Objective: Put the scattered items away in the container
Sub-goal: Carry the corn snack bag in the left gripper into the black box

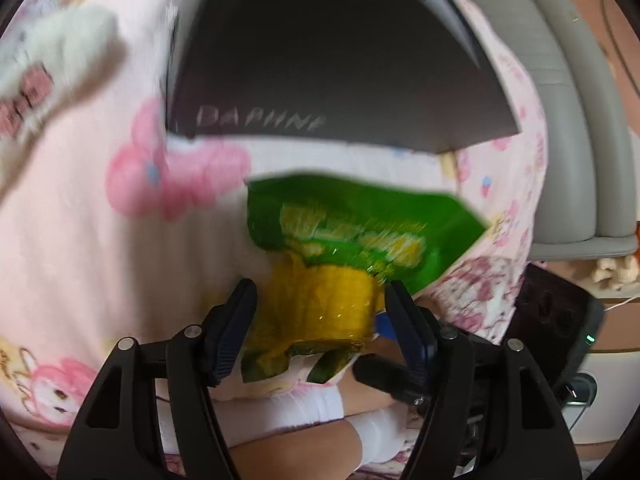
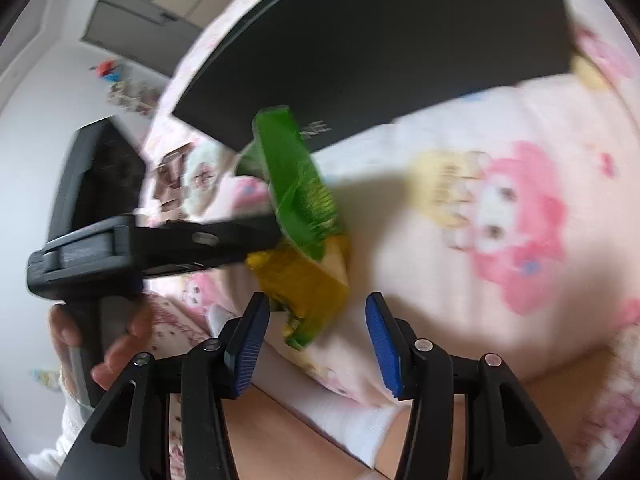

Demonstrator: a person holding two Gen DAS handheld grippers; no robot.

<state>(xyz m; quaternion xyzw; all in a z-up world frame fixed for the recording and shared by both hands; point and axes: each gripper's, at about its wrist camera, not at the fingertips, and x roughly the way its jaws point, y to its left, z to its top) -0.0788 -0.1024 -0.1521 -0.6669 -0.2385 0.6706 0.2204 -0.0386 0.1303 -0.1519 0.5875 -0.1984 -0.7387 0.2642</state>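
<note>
Left gripper [image 1: 320, 312] jaws spread, green-and-yellow snack packet [image 1: 352, 248] between them, pads not clearly pressing it. Right gripper [image 2: 316, 340] released, nothing gripped, packet just ahead. Packet sits over the pink cartoon blanket [image 1: 80, 220], near the black box's [image 1: 320, 60] front edge.

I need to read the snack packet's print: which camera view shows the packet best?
The left wrist view: the green and yellow snack packet faces the camera, though blurred. The right wrist view shows it nearly edge-on, partly behind the left claw.
</note>
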